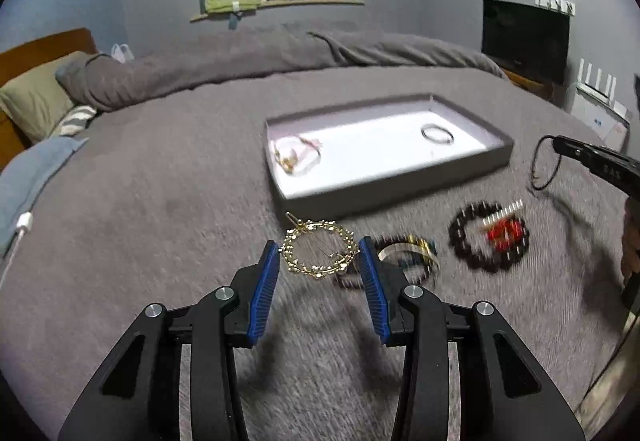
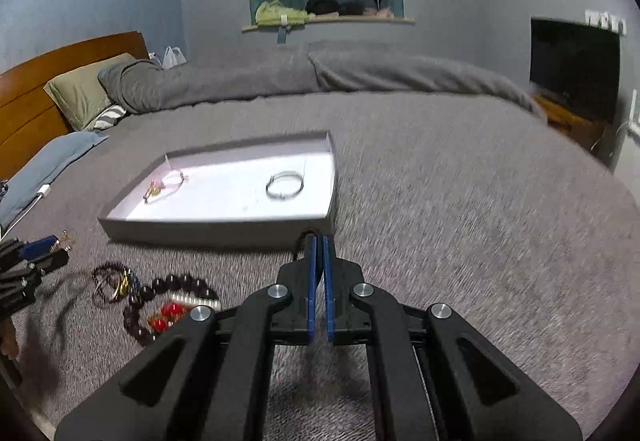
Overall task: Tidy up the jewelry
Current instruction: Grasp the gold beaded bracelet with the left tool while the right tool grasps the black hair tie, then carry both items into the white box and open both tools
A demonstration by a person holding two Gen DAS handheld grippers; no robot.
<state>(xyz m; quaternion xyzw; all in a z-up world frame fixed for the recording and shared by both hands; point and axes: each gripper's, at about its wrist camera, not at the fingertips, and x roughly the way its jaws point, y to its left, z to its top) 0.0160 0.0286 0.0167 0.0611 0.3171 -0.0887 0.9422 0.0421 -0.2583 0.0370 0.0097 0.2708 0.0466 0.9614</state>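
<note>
Left gripper clamps gold wreath hair clip between its blue pads, lifted off the grey bedspread. Right gripper is pinched tight on a thin black cord loop. Bead bracelets lie just beyond. Farther back, shallow tray holds silver bangle and pink piece.

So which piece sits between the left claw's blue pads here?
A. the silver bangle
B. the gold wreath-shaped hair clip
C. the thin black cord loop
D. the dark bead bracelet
B: the gold wreath-shaped hair clip spans the gap between the left claw pads, clear of the blanket.
</note>
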